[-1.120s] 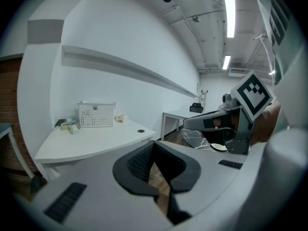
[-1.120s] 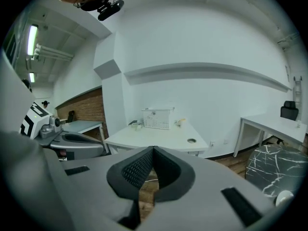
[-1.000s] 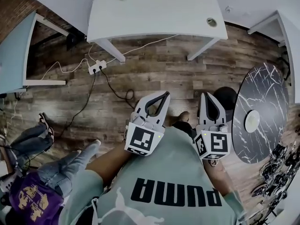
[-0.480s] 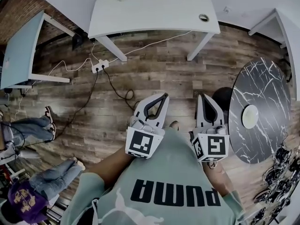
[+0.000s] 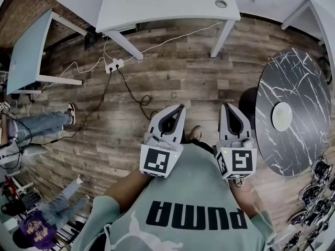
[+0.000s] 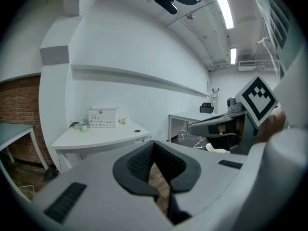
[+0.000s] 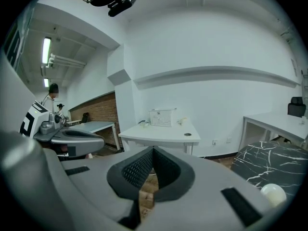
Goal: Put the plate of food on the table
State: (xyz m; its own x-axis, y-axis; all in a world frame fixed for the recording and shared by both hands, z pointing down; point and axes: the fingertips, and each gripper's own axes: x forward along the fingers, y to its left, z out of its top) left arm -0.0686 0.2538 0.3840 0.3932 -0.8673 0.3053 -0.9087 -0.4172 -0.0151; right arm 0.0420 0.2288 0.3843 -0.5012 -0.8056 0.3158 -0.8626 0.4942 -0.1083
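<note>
A small white round plate [image 5: 282,116] lies on the dark marble round table [image 5: 298,88] at the right; I cannot see any food on it. It also shows low right in the right gripper view as the plate [image 7: 273,193] on the marble table [image 7: 269,165]. Both grippers are held close to the person's chest, over the wood floor and left of that table. The left gripper [image 5: 181,107] [image 6: 153,143] is shut with nothing in it. My right gripper [image 5: 228,105] [image 7: 153,149] is also shut and empty, its tip roughly a hand's width from the marble table's edge.
A white desk [image 5: 167,4] stands ahead, with a white basket [image 7: 161,118] on it. A power strip [image 5: 114,65] and cables lie on the floor under it. A grey-blue table [image 5: 26,51] and standing people's legs [image 5: 42,124] are at the left.
The head view has shifted, so the white desk sits higher in the frame. The people at the left have moved. Both grippers stay shut in front of the chest.
</note>
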